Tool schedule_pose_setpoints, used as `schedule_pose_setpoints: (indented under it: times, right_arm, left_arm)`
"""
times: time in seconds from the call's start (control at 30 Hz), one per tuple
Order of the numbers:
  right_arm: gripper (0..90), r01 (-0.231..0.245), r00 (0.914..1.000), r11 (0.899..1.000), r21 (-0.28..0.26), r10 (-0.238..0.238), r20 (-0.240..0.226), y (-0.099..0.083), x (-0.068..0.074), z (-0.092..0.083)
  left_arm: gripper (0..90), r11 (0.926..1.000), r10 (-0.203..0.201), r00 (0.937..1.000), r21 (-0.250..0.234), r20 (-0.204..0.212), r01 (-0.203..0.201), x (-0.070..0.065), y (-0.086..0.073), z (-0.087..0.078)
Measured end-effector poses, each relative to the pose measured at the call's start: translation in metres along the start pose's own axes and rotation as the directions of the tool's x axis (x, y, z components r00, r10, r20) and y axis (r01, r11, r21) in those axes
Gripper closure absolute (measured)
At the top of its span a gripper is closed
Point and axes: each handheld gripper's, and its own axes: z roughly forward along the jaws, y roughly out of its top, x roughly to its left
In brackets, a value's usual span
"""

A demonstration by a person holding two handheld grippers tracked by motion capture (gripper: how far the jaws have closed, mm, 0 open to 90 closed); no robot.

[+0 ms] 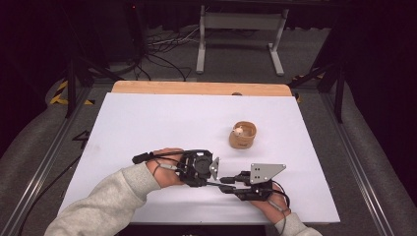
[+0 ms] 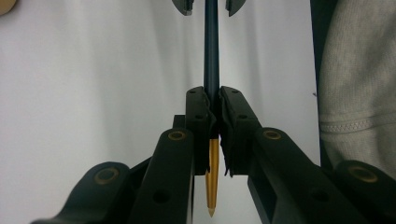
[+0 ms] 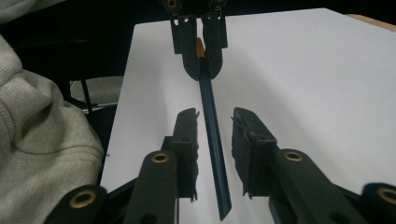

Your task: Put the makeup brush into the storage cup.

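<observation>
Left gripper view: my left gripper clamps the dark blue pen near its gold tip, level above the white tabletop; my right gripper stands open, jaws either side of the barrel, not touching; wooden cup sits well apart.

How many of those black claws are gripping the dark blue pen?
1. The left claw is clamped on the dark blue pen near its gold tip; the right claw straddles its other end, pads not touching.
</observation>
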Motion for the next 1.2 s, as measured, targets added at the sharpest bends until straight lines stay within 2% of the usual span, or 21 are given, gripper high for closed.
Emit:
schedule_pose_setpoints:
  times: [0.37, 0.97, 1.2]
  right_arm:
    - [83.0, -0.001, 0.9999, 1.000, 0.012, 0.001, -0.011, 0.0001, 0.0000, 0.0000]
    - [84.8, 0.015, 0.9997, 1.000, 0.020, -0.015, -0.022, 0.0026, 0.0006, 0.0000]
    - [85.0, 0.013, 0.9997, 1.000, 0.016, -0.013, -0.020, 0.0043, 0.0012, -0.0014]
  left_arm:
    - [82.6, 0.9999, 0.013, 0.9999, 0.001, 0.002, -0.013, -0.0002, -0.0002, 0.0010]
    - [82.5, 0.9996, 0.026, 0.9997, -0.006, 0.001, -0.026, -0.0007, -0.0019, -0.0008]
    - [82.3, 0.9992, 0.028, 0.9996, -0.030, 0.005, -0.028, 0.0001, -0.0043, -0.0027]
